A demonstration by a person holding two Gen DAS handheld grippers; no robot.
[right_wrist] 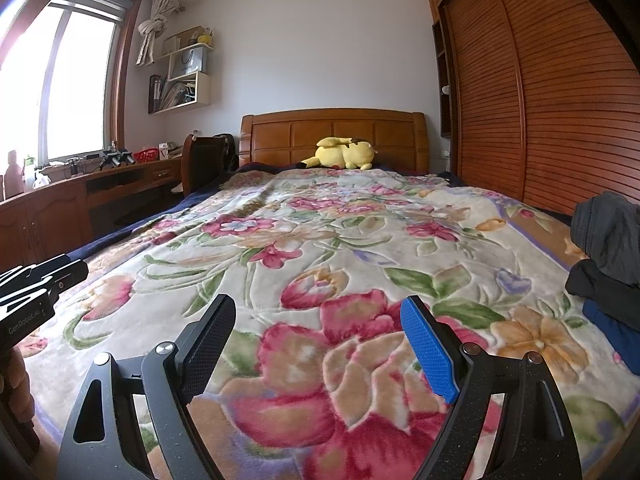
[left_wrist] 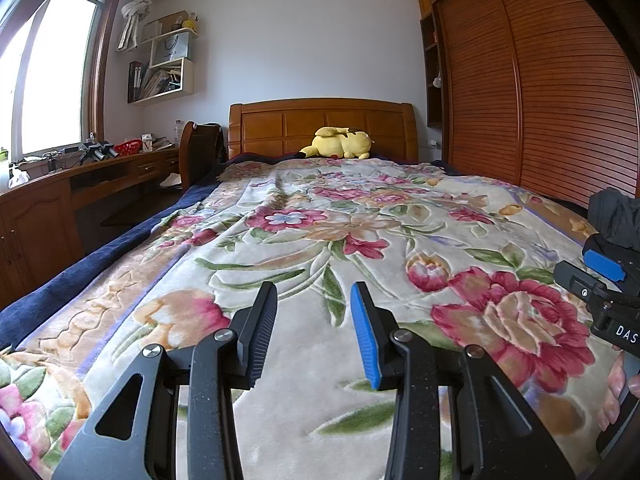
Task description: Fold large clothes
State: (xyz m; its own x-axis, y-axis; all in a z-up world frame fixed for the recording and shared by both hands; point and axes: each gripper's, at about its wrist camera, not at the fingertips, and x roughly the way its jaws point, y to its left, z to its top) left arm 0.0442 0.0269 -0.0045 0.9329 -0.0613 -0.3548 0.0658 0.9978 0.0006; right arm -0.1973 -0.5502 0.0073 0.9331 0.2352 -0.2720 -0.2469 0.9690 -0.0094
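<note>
A pile of dark clothes (right_wrist: 608,248), grey on top with black and blue under it, lies at the bed's right edge; part of it shows in the left wrist view (left_wrist: 612,212). My left gripper (left_wrist: 314,296) is open and empty above the floral blanket (left_wrist: 320,224). My right gripper (right_wrist: 318,312) is wide open and empty above the blanket (right_wrist: 320,240), left of the pile. Each gripper body shows in the other's view: the right one (left_wrist: 600,280), the left one (right_wrist: 36,292).
A yellow plush toy (right_wrist: 344,154) lies by the wooden headboard (right_wrist: 332,132). A slatted wooden wardrobe (right_wrist: 540,100) runs along the right. A desk (left_wrist: 80,184) with clutter and a chair (left_wrist: 200,152) stand at the left under the window.
</note>
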